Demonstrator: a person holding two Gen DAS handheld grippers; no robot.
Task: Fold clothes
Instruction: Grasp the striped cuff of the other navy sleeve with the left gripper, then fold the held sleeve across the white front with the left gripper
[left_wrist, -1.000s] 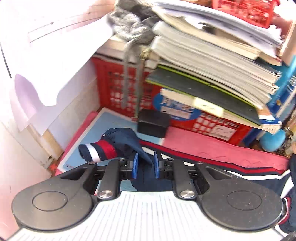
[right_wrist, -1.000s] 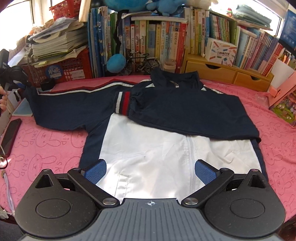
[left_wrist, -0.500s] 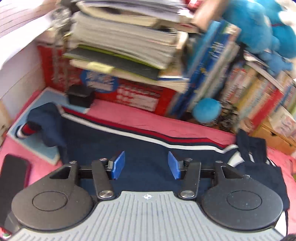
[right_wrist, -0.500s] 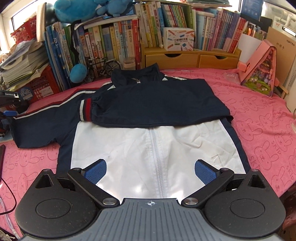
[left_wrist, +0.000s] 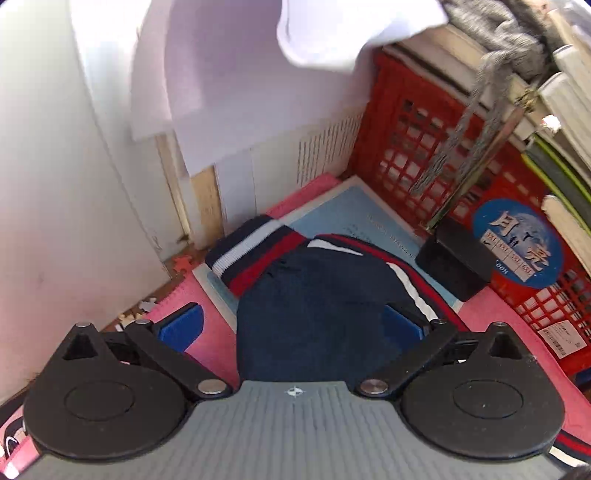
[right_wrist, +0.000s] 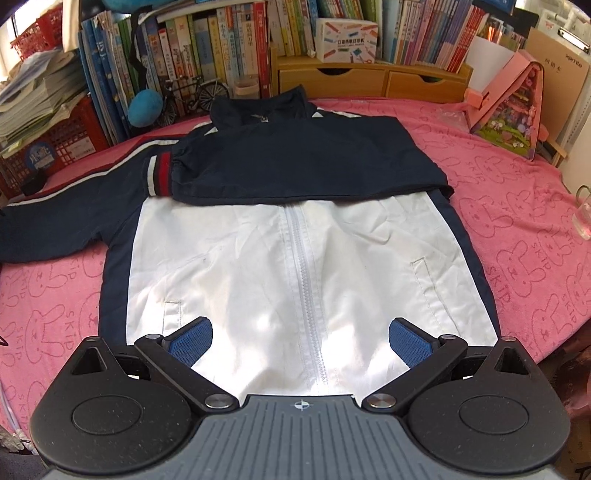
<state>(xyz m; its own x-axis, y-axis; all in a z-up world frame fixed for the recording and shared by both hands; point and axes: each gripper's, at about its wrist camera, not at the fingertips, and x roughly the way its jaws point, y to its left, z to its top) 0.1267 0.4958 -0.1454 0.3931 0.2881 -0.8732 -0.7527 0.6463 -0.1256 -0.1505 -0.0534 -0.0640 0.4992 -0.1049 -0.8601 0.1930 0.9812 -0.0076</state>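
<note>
A navy and white zip jacket (right_wrist: 295, 236) lies face up on the pink towel (right_wrist: 517, 206). One sleeve is folded across the chest, its striped cuff (right_wrist: 159, 173) at the left. The other sleeve (right_wrist: 55, 221) stretches out to the left. In the left wrist view my left gripper (left_wrist: 291, 325) is open, its jaws on either side of that sleeve's end (left_wrist: 317, 295), just behind the striped cuff (left_wrist: 255, 254). My right gripper (right_wrist: 301, 338) is open and empty over the jacket's white hem.
A red crate (left_wrist: 461, 177) under stacked books, a black box (left_wrist: 458, 258) and a blue book (left_wrist: 343, 218) sit beside the sleeve end. A white wall (left_wrist: 55, 184) is at its left. A bookshelf (right_wrist: 258, 44), wooden drawers (right_wrist: 369, 79), a pink toy house (right_wrist: 513, 110) and a glass (right_wrist: 585, 218) ring the towel.
My left gripper let go of the sleeve, swung right along it, then came back to the cuff end with its jaws wide open. The right gripper's view shifted slightly and stays open.
</note>
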